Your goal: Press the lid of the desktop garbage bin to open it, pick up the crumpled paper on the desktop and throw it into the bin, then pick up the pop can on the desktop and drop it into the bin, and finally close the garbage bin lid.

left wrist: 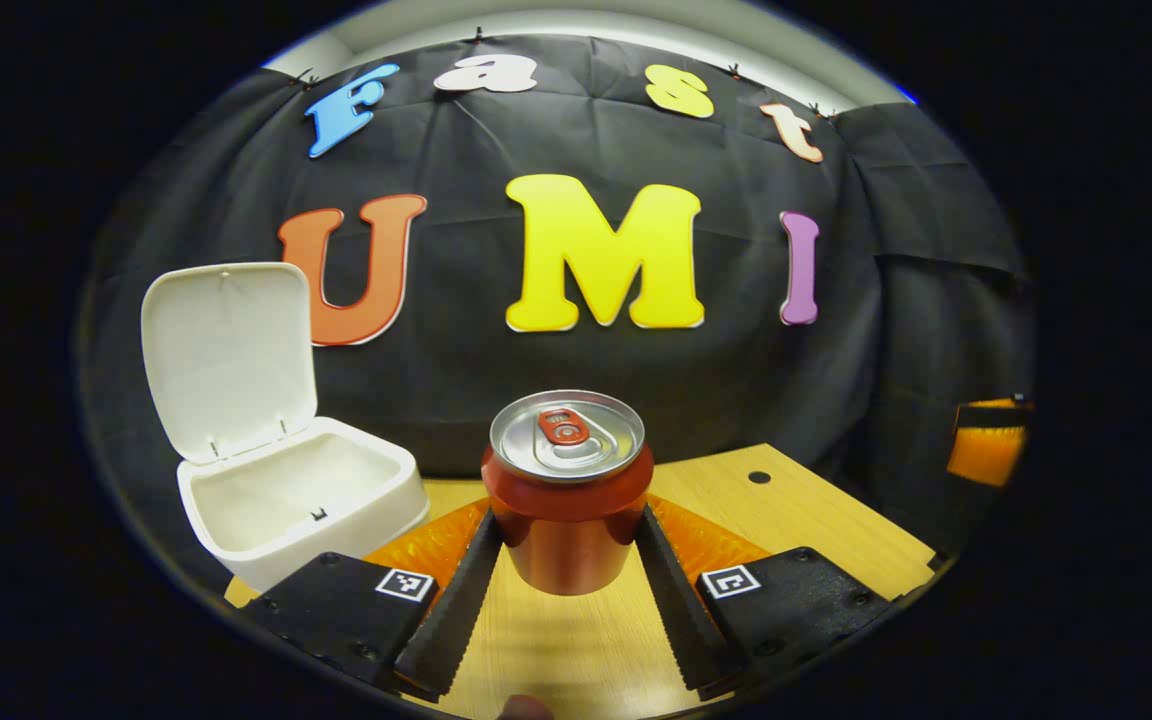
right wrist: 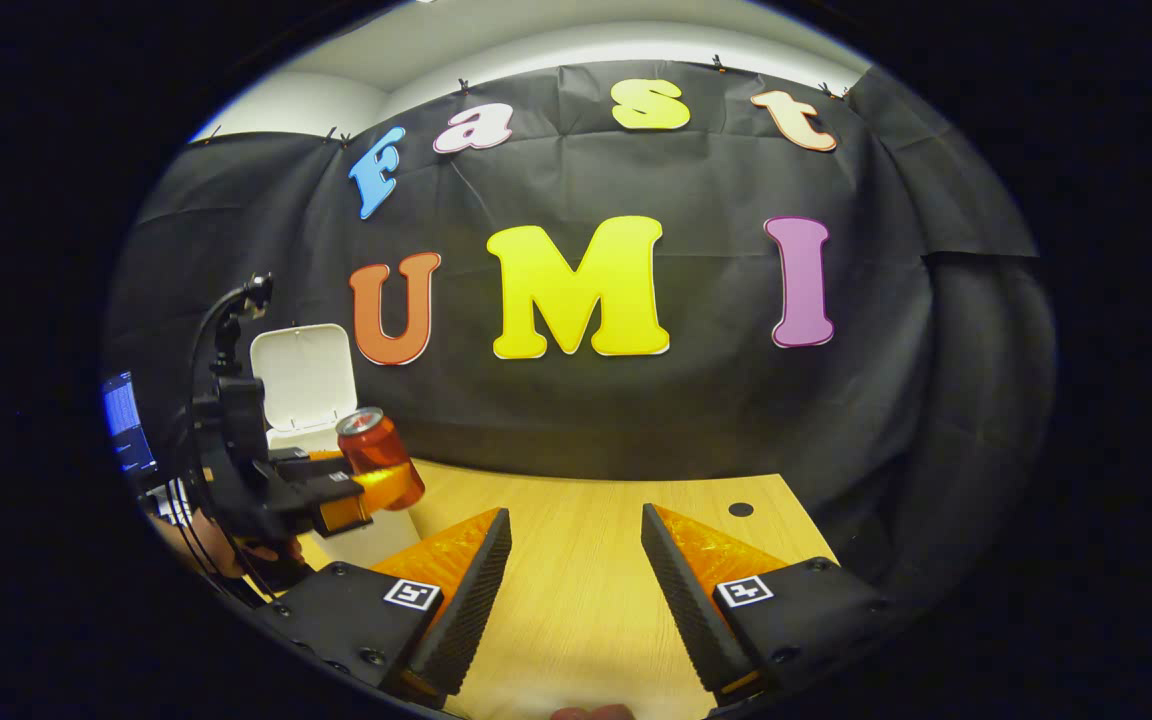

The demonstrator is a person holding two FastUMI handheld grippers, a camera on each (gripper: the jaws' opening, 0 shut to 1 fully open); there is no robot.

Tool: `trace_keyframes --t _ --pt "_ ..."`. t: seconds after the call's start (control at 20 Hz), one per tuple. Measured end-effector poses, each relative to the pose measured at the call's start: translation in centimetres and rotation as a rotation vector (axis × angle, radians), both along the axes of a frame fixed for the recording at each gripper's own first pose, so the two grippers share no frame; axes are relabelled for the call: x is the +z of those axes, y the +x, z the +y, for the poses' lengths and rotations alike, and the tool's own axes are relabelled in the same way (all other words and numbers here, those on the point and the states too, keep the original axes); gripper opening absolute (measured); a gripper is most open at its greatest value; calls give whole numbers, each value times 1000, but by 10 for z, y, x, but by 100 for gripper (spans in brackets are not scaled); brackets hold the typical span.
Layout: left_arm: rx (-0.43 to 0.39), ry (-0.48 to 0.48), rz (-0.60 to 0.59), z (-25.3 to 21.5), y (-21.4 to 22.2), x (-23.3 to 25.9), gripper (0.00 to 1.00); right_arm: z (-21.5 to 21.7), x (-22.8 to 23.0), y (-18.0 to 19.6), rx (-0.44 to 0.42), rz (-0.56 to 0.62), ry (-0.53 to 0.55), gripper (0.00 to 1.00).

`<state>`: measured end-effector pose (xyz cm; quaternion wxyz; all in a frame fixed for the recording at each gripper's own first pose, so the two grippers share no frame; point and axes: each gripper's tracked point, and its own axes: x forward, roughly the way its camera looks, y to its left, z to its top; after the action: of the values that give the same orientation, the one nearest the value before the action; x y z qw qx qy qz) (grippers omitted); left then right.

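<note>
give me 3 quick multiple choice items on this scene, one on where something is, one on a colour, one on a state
1. Where is the pop can?
A. between the left gripper fingers
B. inside the bin
C. lying on the desktop by the round hole

2. What colour is the can's body?
A. blue
B. red
C. green

3. How is the garbage bin lid?
A. shut flat
C. taken off and lying on the desktop
B. swung up, open

Answers: 1 A, both fingers press the can's sides in the left gripper view. 2 B, red body under a silver top. 3 B, the lid stands upright behind the garbage bin, whose inside shows. The right gripper is open above the desktop.
</note>
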<state>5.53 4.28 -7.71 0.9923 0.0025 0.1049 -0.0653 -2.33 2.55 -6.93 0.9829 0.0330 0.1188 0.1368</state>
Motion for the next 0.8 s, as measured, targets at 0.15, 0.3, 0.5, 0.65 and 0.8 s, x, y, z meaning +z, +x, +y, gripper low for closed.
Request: trace_keyframes --t 0.15,0.3,0.5,0.65,0.8 --pt "78 24 -44 39 9 32 82 3 5 7 -1 -12 18 85" --pt "150 70 -74 80 24 52 81 3 8 14 -16 -11 41 84" --pt "283 55 -25 137 37 41 81 8 6 20 -18 0 53 85" --pt "349 29 35 167 38 21 82 13 6 22 -11 3 43 85" --pt "387 30 74 178 47 5 81 19 2 19 -2 20 31 85"
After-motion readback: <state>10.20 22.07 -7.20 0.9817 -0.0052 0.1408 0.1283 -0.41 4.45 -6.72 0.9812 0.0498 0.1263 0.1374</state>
